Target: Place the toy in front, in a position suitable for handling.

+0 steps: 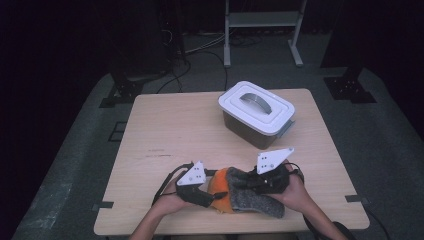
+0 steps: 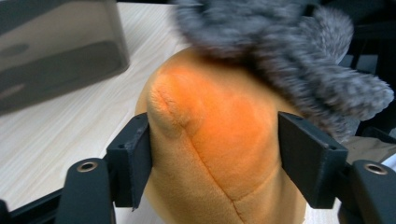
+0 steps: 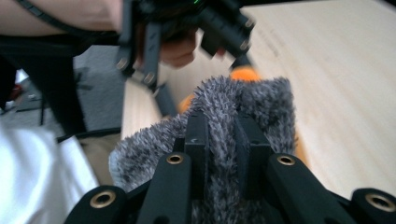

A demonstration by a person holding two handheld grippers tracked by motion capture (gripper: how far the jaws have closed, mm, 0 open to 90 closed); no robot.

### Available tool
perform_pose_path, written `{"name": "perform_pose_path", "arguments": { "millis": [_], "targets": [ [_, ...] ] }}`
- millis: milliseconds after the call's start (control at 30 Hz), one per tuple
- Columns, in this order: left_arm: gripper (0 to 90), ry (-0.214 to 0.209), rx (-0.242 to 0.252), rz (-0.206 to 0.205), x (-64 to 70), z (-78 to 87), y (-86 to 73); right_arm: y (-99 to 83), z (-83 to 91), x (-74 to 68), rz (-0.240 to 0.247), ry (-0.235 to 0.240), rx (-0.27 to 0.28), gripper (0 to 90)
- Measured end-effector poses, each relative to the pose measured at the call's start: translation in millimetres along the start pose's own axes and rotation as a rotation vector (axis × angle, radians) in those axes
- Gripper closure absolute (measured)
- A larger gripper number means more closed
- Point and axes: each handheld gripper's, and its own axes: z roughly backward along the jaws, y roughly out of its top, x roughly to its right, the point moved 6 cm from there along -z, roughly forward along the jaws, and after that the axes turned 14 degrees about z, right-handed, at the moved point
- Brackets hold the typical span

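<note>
An orange plush ball (image 1: 218, 192) with a grey fuzzy cover (image 1: 250, 196) lies at the front middle of the table (image 1: 170, 130). In the left gripper view the orange plush (image 2: 215, 140) sits between the black jaws of my left gripper (image 2: 215, 154), which press its sides. My left gripper (image 1: 206, 196) holds the plush's left end in the high view. My right gripper (image 3: 223, 140) is shut on a fold of the grey fuzzy cover (image 3: 266, 105), with the jaws nearly together. From above, my right gripper (image 1: 252, 184) sits on the cover's right part.
A closed white-lidded storage box (image 1: 256, 113) with a grey handle stands at the back right of the table. A metal shelf frame (image 1: 262, 30) and cables lie on the dark floor beyond. Bare wood spans the table's left and middle.
</note>
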Motion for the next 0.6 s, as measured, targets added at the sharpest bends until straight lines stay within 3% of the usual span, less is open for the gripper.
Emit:
{"name": "perform_pose_path", "arguments": {
  "millis": [33, 100, 267, 500, 600],
  "targets": [
    [31.5, 0.013, -0.003, -0.032, 4.3, -1.6, 1.2, 2.6, -2.6, 0.3, 0.007, -0.015, -0.007, 76.3],
    [31.6, 0.020, -0.010, -0.038, 3.2, -0.8, 0.3, 0.9, -6.5, 0.5, 0.015, -0.016, -0.022, 76.2],
    [31.6, 0.028, -0.005, -0.003, -4.1, 3.9, -2.5, -8.8, -5.7, 4.0, -0.008, -0.017, -0.050, 76.2],
    [33.7, 0.025, -0.002, -0.002, -4.6, 5.7, -3.8, -26.8, 7.0, 11.8, -0.064, -0.024, -0.076, 76.3],
    [34.5, 0.029, 0.001, -0.048, -0.2, 4.4, -2.6, -20.6, 8.5, 11.1, -0.048, -0.044, -0.065, 76.5]
  ]
}}
